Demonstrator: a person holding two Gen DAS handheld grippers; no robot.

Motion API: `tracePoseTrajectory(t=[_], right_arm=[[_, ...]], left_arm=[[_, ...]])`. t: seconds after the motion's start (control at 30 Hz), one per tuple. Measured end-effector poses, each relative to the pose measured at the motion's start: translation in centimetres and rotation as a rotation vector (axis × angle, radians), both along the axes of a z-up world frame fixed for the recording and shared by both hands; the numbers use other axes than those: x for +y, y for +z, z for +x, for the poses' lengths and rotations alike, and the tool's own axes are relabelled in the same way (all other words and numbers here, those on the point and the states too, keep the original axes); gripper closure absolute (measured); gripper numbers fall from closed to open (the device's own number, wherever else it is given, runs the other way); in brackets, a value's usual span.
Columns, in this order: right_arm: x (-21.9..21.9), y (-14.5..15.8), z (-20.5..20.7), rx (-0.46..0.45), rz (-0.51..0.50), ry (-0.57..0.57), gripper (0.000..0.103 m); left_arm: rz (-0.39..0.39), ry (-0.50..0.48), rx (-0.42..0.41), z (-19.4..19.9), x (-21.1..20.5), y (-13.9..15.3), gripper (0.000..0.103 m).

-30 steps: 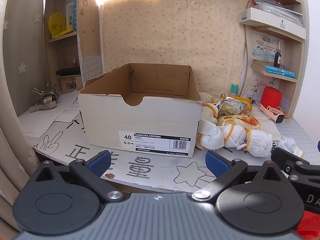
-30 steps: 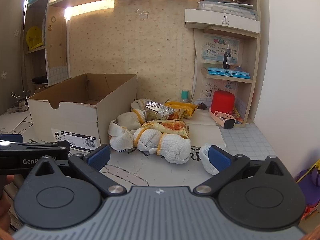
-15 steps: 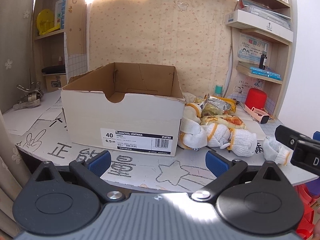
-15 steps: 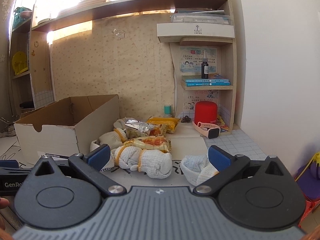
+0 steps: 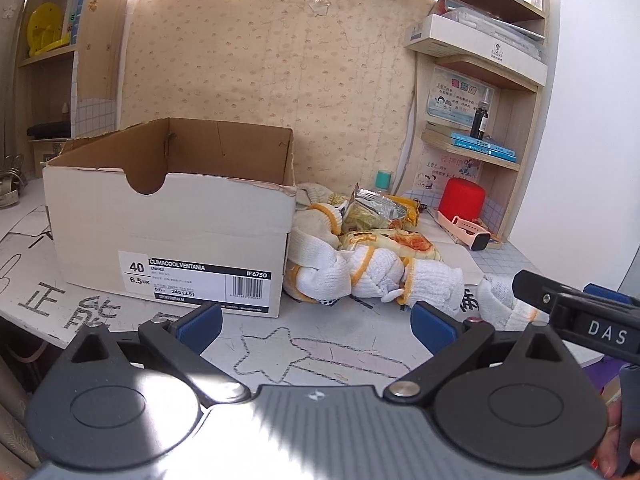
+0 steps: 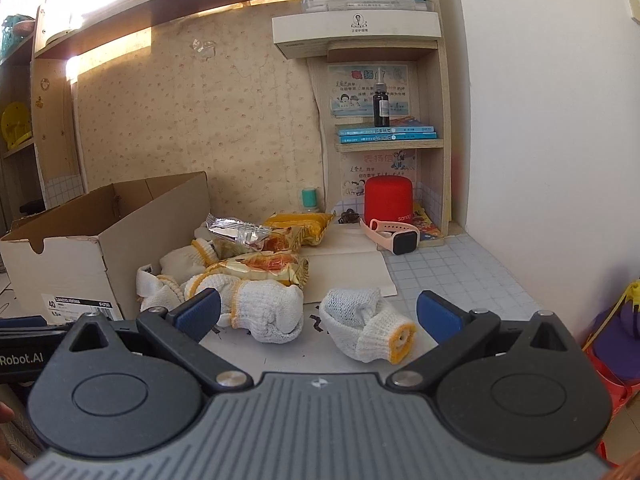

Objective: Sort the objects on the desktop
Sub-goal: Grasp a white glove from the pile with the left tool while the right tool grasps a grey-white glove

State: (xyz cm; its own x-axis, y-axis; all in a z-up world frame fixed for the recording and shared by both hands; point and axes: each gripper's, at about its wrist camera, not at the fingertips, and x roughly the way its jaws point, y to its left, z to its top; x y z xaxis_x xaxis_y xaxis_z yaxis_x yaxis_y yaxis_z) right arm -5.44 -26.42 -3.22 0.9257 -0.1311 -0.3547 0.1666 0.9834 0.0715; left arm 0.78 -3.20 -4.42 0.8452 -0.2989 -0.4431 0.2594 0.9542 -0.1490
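Cardboard shoebox [image 5: 168, 220] beside heaped gloves [image 5: 372, 272].

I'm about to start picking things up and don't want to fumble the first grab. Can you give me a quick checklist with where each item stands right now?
1. Right hand-held gripper open: ok, blue pads wide apart, nothing between them.
2. Left hand-held gripper open and free: ok.
3. Nearest target clear: ok, the lone rolled white glove lies apart from the pile, right ahead of the right gripper.
4. Shoe box open on top: ok, no lid on it.
5. Box contents: cannot tell, its floor is hidden.
6. Snack packets free to lift: not ok, they lie tangled with the other gloves.
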Motion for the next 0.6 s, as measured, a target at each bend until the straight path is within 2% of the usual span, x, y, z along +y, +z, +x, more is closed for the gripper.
tracePoseTrajectory(t=[0.17,0.6], right_arm=[[-1.3,-0.8,0.8,0.028,-0.017,-0.033,0.002],[-4.6,-2.5,2.8,0.101,-0.109,-0.091,0.002]], left_arm=[[0.022,-0.058,-0.004,1.3,-2.4,-0.6,0.000],[0.007,-0.201,0.021,4.2,-7.0,-2.0,0.001]])
